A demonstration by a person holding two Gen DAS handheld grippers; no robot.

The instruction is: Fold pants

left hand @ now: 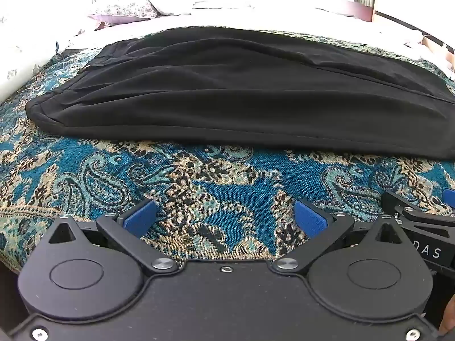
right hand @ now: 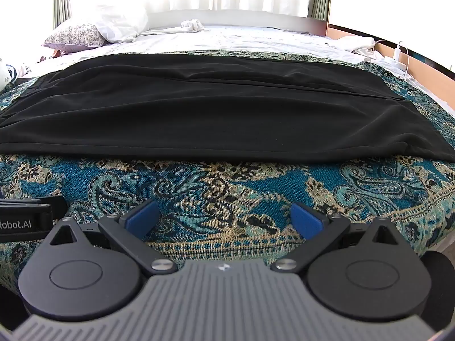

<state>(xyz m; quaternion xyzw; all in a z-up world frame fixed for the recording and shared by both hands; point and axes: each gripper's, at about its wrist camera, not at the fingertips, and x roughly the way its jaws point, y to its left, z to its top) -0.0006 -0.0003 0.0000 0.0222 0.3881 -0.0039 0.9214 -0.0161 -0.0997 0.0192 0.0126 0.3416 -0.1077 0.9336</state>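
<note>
Pants (left hand: 227,91): black, flat on paisley bedspread (left hand: 216,187), ahead of both my tools; long axis left-right | my left gripper (left hand: 226,218): jaws wide, empty | my right gripper (right hand: 224,217): same; neither clearly nearer; waist end lies left

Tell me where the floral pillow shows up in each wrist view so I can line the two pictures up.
Left wrist: floral pillow sits upper left, beyond the far edge of the black pants.
Right wrist: floral pillow sits upper left too, nearer the picture's left edge, with a white pillow to its right.
Shared landmark: the blue paisley blanket under the pants.
</note>
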